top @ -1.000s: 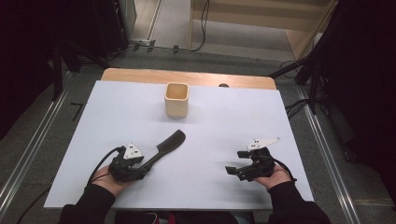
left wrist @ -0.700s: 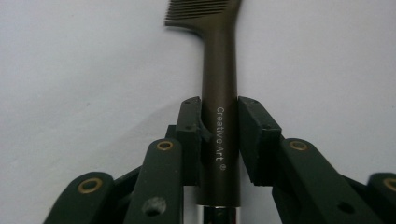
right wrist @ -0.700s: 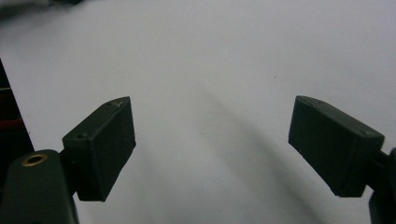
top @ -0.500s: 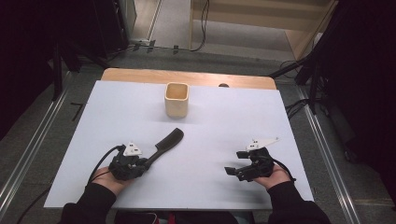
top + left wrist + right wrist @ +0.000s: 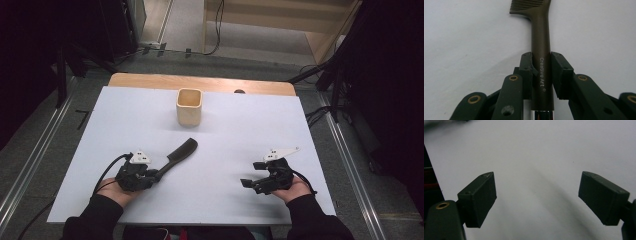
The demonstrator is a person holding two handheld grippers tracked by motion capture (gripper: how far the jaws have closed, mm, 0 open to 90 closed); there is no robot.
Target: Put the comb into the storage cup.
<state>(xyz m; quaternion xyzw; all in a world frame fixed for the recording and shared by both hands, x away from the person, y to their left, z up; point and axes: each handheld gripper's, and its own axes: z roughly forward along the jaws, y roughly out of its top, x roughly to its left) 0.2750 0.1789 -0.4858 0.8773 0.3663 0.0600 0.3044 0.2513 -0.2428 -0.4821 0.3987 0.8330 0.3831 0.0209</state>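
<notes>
A dark brown comb [image 5: 179, 153] lies slanted on the white tabletop [image 5: 250, 130], with its toothed head toward the far right. My left gripper [image 5: 156, 175] is shut on its handle at the near left. In the left gripper view both pads press the comb's handle [image 5: 541, 37] just below the teeth, and the handle reads "Creative Art". My right gripper [image 5: 252, 174] rests at the near right, pointing left. Its jaws stand wide open over bare tabletop, and in the right gripper view nothing is between the fingers of the right gripper [image 5: 537, 195].
A square light-wood cup [image 5: 189, 107] stands upright at the back middle of the table. A wooden strip [image 5: 150, 80] edges the far side. Metal rails [image 5: 30, 160] run along the floor on both sides. Cables trail from both grippers.
The left gripper's jaws have drawn in onto the comb's handle, and the comb has shifted very slightly. The right hand has kept still.
</notes>
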